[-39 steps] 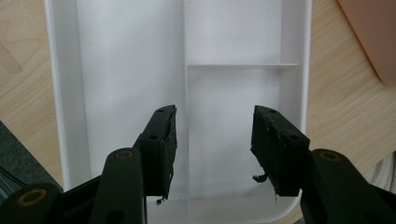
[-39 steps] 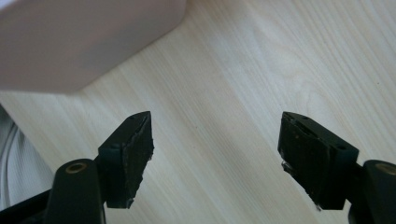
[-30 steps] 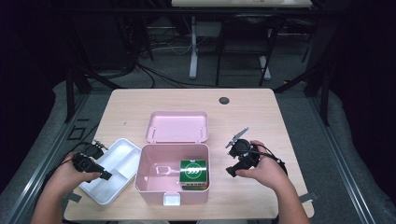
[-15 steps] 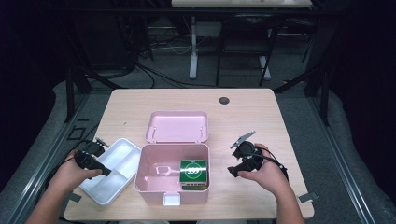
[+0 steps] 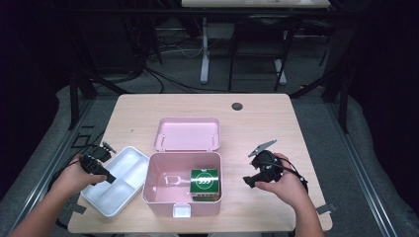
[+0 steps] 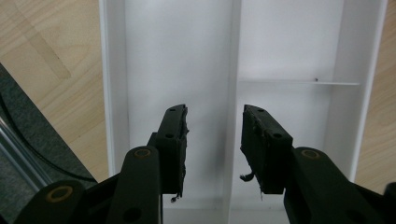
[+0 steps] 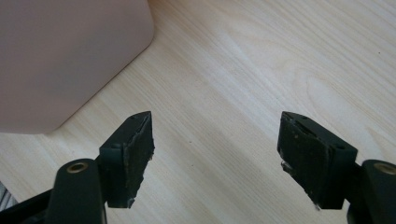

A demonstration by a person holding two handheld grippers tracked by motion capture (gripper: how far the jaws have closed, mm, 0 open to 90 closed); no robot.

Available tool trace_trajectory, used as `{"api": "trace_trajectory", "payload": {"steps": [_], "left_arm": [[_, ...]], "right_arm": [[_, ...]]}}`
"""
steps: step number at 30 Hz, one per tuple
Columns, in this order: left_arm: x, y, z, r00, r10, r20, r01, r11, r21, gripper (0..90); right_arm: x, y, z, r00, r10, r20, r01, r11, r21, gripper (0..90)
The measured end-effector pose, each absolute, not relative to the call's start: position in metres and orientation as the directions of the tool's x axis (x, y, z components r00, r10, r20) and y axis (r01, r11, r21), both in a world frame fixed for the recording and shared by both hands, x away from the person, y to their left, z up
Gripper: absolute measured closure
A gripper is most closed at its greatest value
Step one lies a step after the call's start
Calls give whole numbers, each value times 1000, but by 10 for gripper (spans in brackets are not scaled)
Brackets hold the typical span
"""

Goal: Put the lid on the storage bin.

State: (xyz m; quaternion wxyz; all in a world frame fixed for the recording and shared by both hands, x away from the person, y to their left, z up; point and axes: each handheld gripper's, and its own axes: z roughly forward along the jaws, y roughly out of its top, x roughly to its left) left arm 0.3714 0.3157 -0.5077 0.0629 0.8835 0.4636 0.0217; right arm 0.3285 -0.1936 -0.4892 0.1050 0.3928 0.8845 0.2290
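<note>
While the white tray point(image 5: 123, 185) lies just left of the pink box point(image 5: 183, 185) on the counter point(image 5: 276, 123), the left gripper point(image 6: 212, 140) is held over it, fingers closing astride its divider, nothing pinched. Right of the box, the right gripper point(image 7: 215, 149) is kept spread.

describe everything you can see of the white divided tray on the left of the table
The white divided plastic tray is shallow and rectangular, with one long compartment and two shorter ones parted by thin walls. It looks glossy and holds nothing. It lies flat and askew on the light wooden table, close beside the open pink plastic box. The left gripper straddles its long divider, jaws just closing, not yet touching it.
</note>
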Motion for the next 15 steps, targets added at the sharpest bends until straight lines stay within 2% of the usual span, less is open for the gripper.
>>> {"api": "trace_trajectory", "payload": {"steps": [6,15], "left_arm": [[375,312,-518,577,816,-31,815,-573,89,639],[378,304,-524,576,816,-53,817,-572,75,680]], "right_arm": [[329,-197,-489,-661,751,-1,654,576,492,268],[329,-202,-491,-649,760,7,664,562,493,268]]}}
